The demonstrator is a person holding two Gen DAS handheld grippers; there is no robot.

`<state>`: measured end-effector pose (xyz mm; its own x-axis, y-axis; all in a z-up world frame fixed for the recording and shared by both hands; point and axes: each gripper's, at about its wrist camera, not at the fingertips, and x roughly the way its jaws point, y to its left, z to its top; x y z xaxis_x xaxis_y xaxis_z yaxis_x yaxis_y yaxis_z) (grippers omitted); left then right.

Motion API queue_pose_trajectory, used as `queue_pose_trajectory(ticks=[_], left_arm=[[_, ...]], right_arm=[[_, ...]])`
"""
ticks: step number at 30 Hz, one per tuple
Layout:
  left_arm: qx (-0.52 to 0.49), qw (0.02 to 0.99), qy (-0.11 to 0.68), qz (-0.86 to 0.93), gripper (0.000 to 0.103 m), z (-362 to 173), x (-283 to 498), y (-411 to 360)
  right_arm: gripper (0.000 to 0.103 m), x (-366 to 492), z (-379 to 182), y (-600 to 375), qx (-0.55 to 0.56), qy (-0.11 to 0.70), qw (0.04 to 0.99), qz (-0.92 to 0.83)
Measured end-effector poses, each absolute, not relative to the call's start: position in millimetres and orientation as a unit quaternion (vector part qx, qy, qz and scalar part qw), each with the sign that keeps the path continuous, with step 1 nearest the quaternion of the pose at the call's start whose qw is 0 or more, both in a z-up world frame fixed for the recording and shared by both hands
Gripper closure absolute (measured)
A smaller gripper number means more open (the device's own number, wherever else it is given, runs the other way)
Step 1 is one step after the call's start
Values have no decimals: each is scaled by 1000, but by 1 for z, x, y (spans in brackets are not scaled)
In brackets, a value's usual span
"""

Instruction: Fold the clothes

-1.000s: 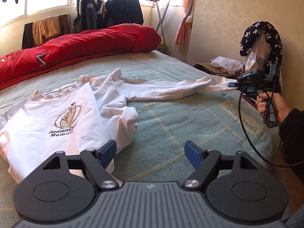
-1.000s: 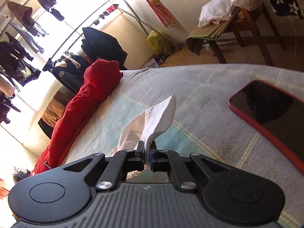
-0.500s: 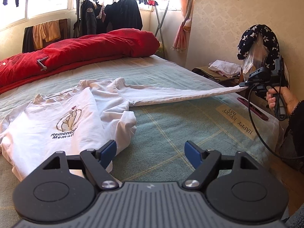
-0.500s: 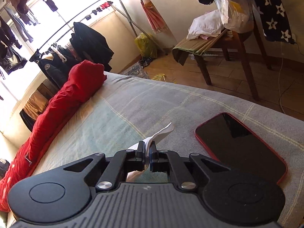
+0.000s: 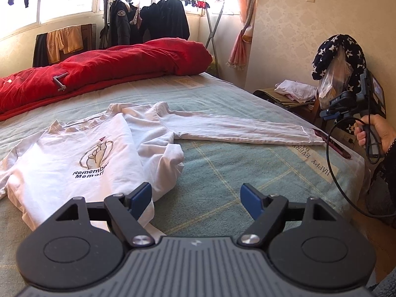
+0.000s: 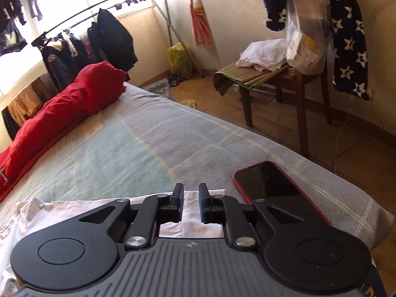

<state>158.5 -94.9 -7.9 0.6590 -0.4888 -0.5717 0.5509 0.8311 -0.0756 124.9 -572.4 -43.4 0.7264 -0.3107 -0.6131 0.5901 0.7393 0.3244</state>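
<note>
Left tongs point(image 5: 196, 198): spread wide, blue pads holding nothing, low over the bed point(image 5: 222, 180). White shirt point(image 5: 81, 163) lies ahead and to the left of them, print side up; its bunched hem runs under the left pad, contact cannot be told. One sleeve point(image 5: 237, 130) is stretched flat across the bed, ahead and to the right, cuff at the bed's edge by a red phone point(image 5: 333, 146). Far right, a hand point(image 5: 376, 133) grips the other tool's handle, off the bed's edge. Red quilt point(image 5: 111, 66) lies well beyond the shirt.

Right tongs point(image 6: 191, 203): parted by a narrow gap, nothing clamped between the pads. Sleeve cuff point(image 6: 191, 219) lies flat on the bed directly beneath them; whether the tips touch it cannot be told. Phone point(image 6: 274, 188) sits just right of the right finger, screen up, near the bed's edge. Quilt point(image 6: 66, 113) far ahead and left. Wooden chair point(image 6: 284, 84) with laundry on it stands on the floor ahead and right.
</note>
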Motion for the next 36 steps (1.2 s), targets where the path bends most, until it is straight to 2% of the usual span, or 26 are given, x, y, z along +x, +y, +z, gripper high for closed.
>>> queue_pose_trajectory(ticks=[4, 12, 18, 22, 27, 31, 33, 36], left_arm=[[43, 911, 301, -278, 24, -10, 155, -89], [41, 918, 304, -250, 24, -10, 143, -62], [35, 923, 312, -221, 24, -14, 131, -32], [34, 924, 323, -201, 24, -20, 126, -13], [27, 925, 329, -188, 24, -28, 120, 2], [20, 925, 331, -184, 24, -33, 116, 15], [17, 926, 331, -183, 24, -34, 114, 20], [12, 926, 330, -183, 24, -35, 111, 24]], right_arm=[[63, 133, -28, -533, 225, 274, 919, -171], [55, 167, -32, -407, 168, 320, 932, 20], [55, 172, -52, -317, 172, 354, 911, 123], [55, 166, -66, -276, 200, 378, 886, 177], [55, 152, -72, -234, 182, 402, 867, 230], [52, 136, -63, -207, 137, 392, 871, 263], [42, 128, -55, -193, 98, 377, 879, 274], [42, 120, -50, -169, 26, 358, 887, 290]])
